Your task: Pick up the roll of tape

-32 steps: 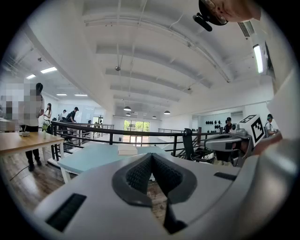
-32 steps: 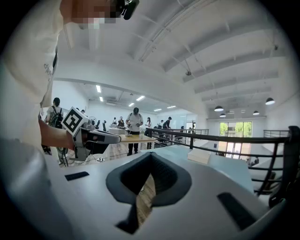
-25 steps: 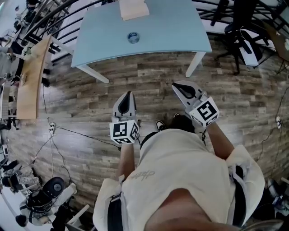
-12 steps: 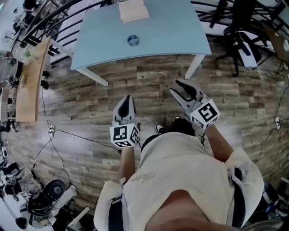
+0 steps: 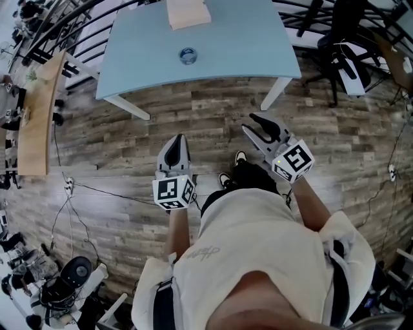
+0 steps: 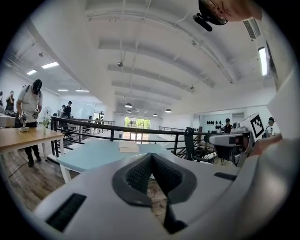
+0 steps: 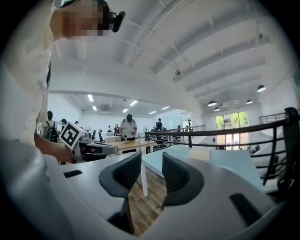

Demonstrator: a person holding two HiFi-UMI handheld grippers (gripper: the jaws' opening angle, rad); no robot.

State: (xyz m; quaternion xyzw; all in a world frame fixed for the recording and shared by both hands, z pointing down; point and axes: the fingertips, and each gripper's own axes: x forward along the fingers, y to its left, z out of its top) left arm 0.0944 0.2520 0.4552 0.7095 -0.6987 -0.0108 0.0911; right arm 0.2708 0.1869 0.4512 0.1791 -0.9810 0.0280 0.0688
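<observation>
- The right gripper [image 5: 253,124] has been opened within the last second: its fingers [image 7: 123,174], shut a second ago, are now held wide apart with only floor and a table leg seen between them.
- The left gripper [image 5: 176,138] is shut, its fingers [image 6: 138,174] pressed together on nothing.
- From this it is judged that the right gripper is being readied for the grasp, though no reach has been made yet.
- The tape [image 5: 188,55] is found on the light-blue worktop [image 5: 245,45], near its middle, with a box [image 5: 187,11] beyond it at the far edge.
- Both grippers are held over the wooden floor, well apart from the worktop and the tape.
- The tape lies flat, its hole turned upward, so its axis stands upright. Being round, it shows no long axis across the worktop, and no approach side is favoured.
</observation>
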